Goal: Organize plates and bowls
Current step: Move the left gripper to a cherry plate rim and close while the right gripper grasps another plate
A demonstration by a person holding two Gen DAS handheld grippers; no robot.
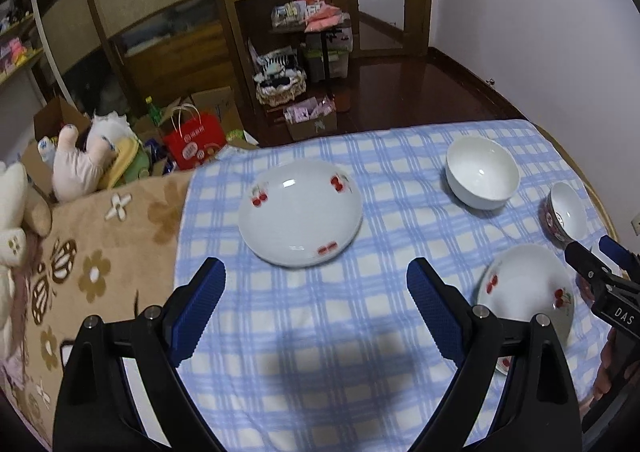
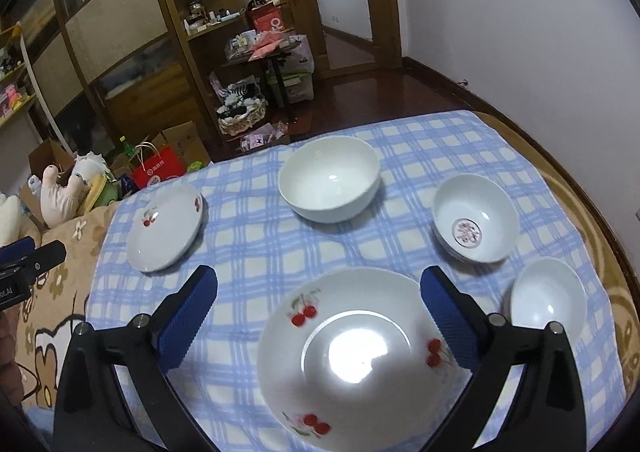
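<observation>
We hover w/ both grippers' fingers (image 1: 212, 284) wide open, empty, above cherry plates (image 2: 352, 356) awaiting stacking.

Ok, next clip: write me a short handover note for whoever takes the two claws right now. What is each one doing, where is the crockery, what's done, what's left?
Left claw: open, empty, above the checked cloth just short of the far cherry plate.
Right claw: open, empty, over the near cherry plate, not touching it.
Also on the cloth, all apart: large white bowl, patterned bowl, small white bowl.
Done: nothing stacked; the two cherry plates lie apart, bowls not nested.
Left: probably stack the two plates, then nest or group the three bowls.
</observation>
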